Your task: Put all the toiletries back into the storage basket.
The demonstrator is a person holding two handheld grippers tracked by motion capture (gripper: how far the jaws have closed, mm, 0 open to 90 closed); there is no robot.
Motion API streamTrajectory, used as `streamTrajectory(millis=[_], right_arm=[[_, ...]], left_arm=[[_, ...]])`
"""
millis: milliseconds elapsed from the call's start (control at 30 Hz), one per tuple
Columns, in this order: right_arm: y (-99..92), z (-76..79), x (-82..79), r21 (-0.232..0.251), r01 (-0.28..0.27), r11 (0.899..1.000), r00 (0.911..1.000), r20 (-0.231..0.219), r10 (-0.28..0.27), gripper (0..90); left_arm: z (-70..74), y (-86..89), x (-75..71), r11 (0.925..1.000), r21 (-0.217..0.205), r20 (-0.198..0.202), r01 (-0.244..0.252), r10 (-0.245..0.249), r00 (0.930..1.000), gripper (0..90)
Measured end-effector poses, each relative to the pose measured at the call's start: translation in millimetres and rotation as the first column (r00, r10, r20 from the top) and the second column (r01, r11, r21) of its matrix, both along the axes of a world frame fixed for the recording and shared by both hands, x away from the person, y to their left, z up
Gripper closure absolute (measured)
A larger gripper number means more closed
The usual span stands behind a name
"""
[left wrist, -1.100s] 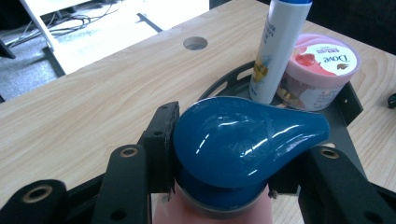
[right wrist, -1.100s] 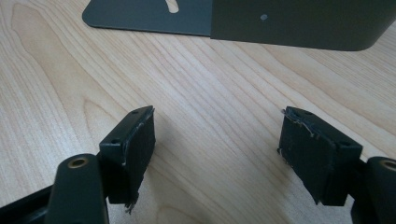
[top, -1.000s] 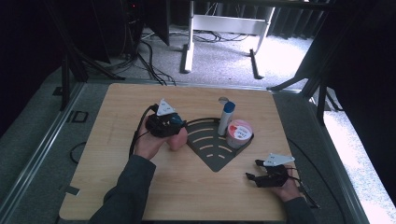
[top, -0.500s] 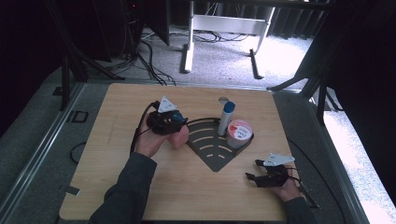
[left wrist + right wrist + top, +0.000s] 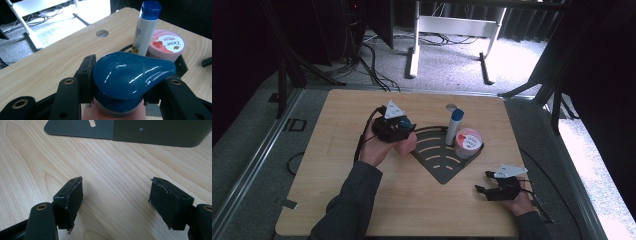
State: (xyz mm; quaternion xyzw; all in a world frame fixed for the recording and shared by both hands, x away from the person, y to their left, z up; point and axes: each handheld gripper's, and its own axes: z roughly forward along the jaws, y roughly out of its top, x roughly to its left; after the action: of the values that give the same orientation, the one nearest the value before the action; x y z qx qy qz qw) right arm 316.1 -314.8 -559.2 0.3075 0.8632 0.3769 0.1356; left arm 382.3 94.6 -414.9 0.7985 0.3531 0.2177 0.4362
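- Step in hand, by my read: carrying a pump bottle [image 5: 130, 82] toward the dark fan-shaped rack [image 5: 439, 167] in the middle of the worktop [image 5: 337, 165]. Two items already stand at the rack's far, wide end.
- Left claw [image 5: 401, 131]: jaws closed on the pump bottle, one pad on each side just under its blue pump head. Left gripper view shows the blue head between the black jaws, with the pinkish body below.
- The bottle sits at the rack's left edge in the high view, just beside it; I cannot tell whether its base rests on the worktop or is lifted.
- Already in the rack: a white tube with blue cap [image 5: 146, 27], upright, and a pink Dove jar [image 5: 166, 45] touching or just beside it, both against the rack's raised back rim.
- Right claw [image 5: 116, 202]: jaws wide apart, nothing between them, bare wood under the pads. In the high view it rests low on the worktop, right of the rack's pointed end and well apart from the bottle.
- Next move likely calls for: move the bottle right over the slotted plate, keep it upright, set it in the free space left of the tube, then spread the jaws.
- Risk: knocking the tall tube over while coming in.
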Motion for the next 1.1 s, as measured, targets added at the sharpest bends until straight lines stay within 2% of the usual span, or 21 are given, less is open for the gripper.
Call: streamTrajectory(millis=[1100], right_arm=[[0.0, 0.0, 0.0, 0.0, 0.0, 1.0, 1.0, 0.0, 0.0, 26.5]], left_arm=[[-1.7, -18.6, 6.5, 0.9998, -0.01, 0.006, 0.015, -0.015, 0.9999, 52.9]])
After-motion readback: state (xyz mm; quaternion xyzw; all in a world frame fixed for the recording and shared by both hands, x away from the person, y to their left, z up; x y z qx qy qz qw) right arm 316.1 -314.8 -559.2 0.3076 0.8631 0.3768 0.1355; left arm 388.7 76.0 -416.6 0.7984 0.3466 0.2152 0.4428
